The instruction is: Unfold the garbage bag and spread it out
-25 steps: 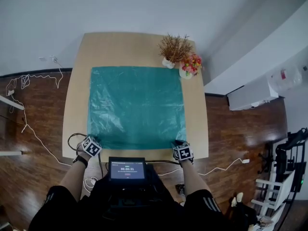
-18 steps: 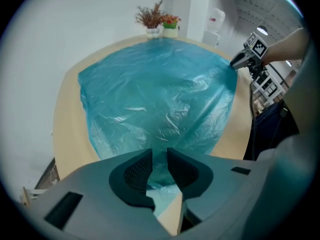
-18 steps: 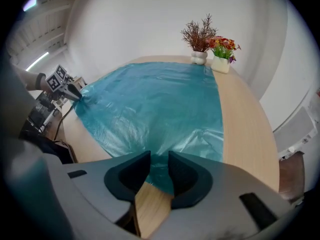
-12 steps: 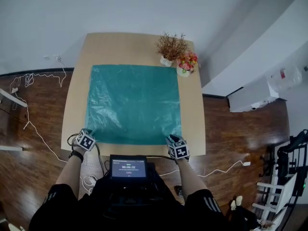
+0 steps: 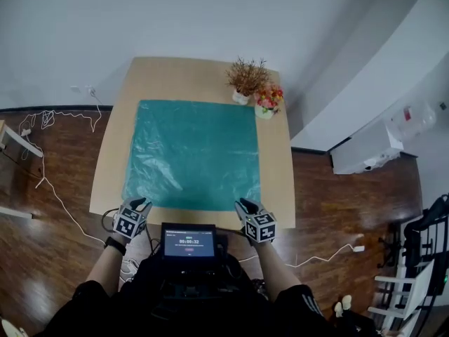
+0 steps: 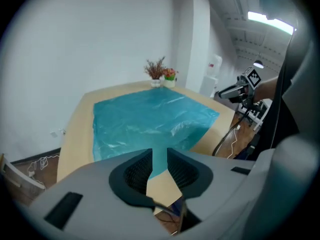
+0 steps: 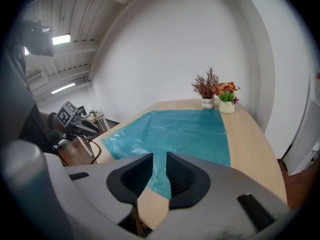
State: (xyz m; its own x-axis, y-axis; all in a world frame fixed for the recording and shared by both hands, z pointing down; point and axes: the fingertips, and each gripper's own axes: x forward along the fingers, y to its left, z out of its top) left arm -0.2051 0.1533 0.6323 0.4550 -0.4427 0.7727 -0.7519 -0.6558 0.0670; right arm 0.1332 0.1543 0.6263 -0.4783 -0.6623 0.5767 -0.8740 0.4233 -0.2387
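Note:
The teal garbage bag [image 5: 193, 153] lies unfolded and flat on the light wooden table [image 5: 112, 160], covering most of it; it also shows in the left gripper view [image 6: 150, 119] and the right gripper view [image 7: 180, 131]. My left gripper [image 5: 140, 203] hovers off the bag's near left corner, open, with nothing between its pads [image 6: 159, 166]. My right gripper [image 5: 242, 206] hangs near the bag's near right corner. Its jaws have just been closing, a narrow gap remains, and nothing is between them [image 7: 159, 171]. Neither gripper touches the bag.
A pot of dried twigs [image 5: 245, 79] and a small flower pot [image 5: 268, 100] stand at the table's far right corner, just beyond the bag. A tablet [image 5: 188, 242] sits at my chest. White cables [image 5: 63, 118] trail over the wooden floor at the left.
Both grippers have come off the bag's near corners, rising and drawing back toward me. The bag stays flat on the table.

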